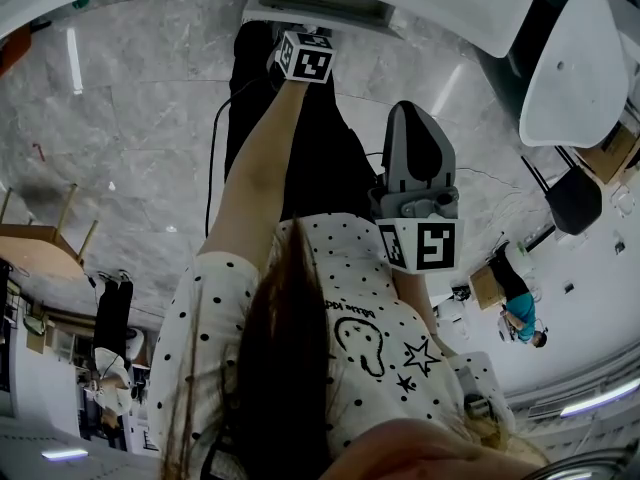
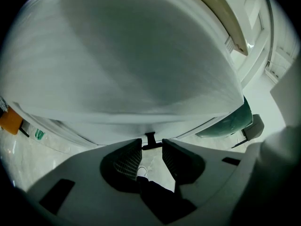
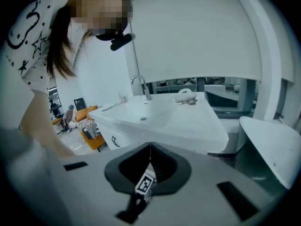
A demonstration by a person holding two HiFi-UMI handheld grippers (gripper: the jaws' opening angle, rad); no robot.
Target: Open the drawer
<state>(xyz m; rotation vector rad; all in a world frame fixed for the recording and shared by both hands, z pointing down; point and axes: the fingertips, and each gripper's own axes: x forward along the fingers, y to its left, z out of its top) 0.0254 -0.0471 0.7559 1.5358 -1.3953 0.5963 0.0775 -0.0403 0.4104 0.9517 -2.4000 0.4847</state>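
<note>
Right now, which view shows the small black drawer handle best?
The left gripper view: the black handle shows clearly, just beyond the left gripper's open jaws. In the head view that gripper covers it. The right gripper view does not show it.

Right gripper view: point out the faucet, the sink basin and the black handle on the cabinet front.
faucet [image 3: 144, 88], right gripper view, on its stem.
sink basin [image 3: 156, 112], right gripper view, bare bowl beside drain.
black handle [image 3: 114, 141], right gripper view, middle of the grip.
</note>
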